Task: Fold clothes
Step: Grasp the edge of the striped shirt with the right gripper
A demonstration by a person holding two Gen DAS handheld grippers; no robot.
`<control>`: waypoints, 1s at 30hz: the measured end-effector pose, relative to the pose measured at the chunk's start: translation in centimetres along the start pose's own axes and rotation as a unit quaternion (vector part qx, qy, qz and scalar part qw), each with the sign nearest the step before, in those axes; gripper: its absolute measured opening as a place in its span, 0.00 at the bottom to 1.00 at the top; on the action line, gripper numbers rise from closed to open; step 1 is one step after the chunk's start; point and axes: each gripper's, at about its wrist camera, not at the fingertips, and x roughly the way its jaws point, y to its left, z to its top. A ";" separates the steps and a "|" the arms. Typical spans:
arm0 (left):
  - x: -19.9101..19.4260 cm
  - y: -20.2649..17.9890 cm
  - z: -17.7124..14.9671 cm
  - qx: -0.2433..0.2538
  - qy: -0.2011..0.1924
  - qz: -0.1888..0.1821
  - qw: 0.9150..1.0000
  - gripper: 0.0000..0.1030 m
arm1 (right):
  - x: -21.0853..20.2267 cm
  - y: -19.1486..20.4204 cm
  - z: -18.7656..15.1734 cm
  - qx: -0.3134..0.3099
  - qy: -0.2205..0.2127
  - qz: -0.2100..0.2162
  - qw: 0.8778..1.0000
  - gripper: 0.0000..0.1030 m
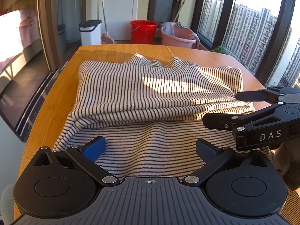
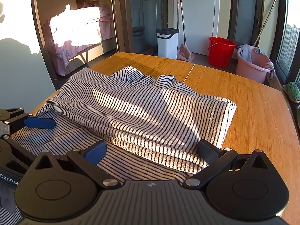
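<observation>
The striped top (image 1: 150,90) lies on the wooden table (image 1: 56,97), partly folded: a thick upper portion of several layers is doubled over toward the far side, with the collar bunched at the back, while a single flat layer runs out from under it to the near edge, under both tools. The left gripper (image 1: 150,147) hovers just above this near layer with its jaws spread wide and nothing between them. The right gripper (image 2: 151,151) sits at the near right corner of the folded stack, jaws likewise wide and empty; its right fingertip (image 2: 208,151) looks close to, possibly touching, the stack's edge. Judgement: 1 fold is done, and the step in hand is the approach for the next one. The next move calls for both grippers to lower, close on the near layer at 2 spaced points, and carry it over the stack evenly. Beyond the table stand a red bucket (image 1: 143,31), a pink basin (image 1: 178,37) and a white bin (image 1: 91,31), well apart from the work.
</observation>
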 end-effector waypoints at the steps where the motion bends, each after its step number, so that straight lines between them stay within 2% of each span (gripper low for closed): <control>1: -0.2 0.7 0.0 -0.021 -0.006 -0.013 1.000 1.00 | -0.4 -0.4 0.1 0.014 -0.009 0.006 1.000 1.00; 3: -0.4 2.0 0.1 -0.060 -0.018 -0.037 0.997 1.00 | -1.3 -0.8 0.3 0.029 -0.029 0.000 0.999 1.00; 5: -0.5 2.9 0.1 -0.082 -0.019 -0.053 0.995 1.00 | -2.7 -0.1 0.1 -0.004 -0.071 -0.028 0.997 1.00; 7: -0.5 3.6 0.1 -0.099 -0.021 -0.065 0.993 1.00 | -4.1 0.3 -0.1 -0.034 -0.113 -0.039 0.992 1.00; 9: -0.4 2.6 -0.4 -0.069 -0.028 -0.044 0.996 1.00 | -5.4 0.3 -0.2 -0.041 -0.150 -0.036 0.987 1.00; 12: -0.1 0.9 -0.8 -0.018 -0.031 -0.008 0.999 1.00 | -7.0 -0.1 0.3 -0.010 -0.188 -0.020 0.982 1.00; 16: 0.2 0.2 -0.7 0.006 -0.022 0.008 1.000 1.00 | -7.8 -0.9 1.7 0.040 -0.204 -0.022 0.978 1.00; 19: 0.2 0.0 -0.8 0.004 -0.022 0.009 1.000 1.00 | -7.0 -2.3 3.7 0.061 -0.167 -0.002 0.984 1.00; 23: 0.1 -0.4 -0.9 -0.007 -0.027 0.007 1.000 1.00 | -4.3 -4.3 6.8 0.081 -0.129 -0.002 0.988 0.97; 25: 0.1 -0.5 -1.0 -0.009 -0.029 0.006 1.000 1.00 | -1.8 -5.5 8.5 0.108 -0.100 -0.002 0.989 0.75; 26: 0.2 -0.6 -1.0 -0.008 -0.029 0.007 1.000 1.00 | -0.3 -6.0 9.2 0.120 -0.084 0.002 0.989 0.52; 27: 0.1 -0.5 -1.1 -0.008 -0.030 0.006 1.000 1.00 | 1.2 -6.2 9.8 0.122 -0.069 0.008 0.990 0.43; 30: -0.1 -0.2 -1.3 -0.012 -0.033 -0.001 0.999 1.00 | 5.5 -5.5 10.9 0.092 -0.032 0.010 0.995 0.43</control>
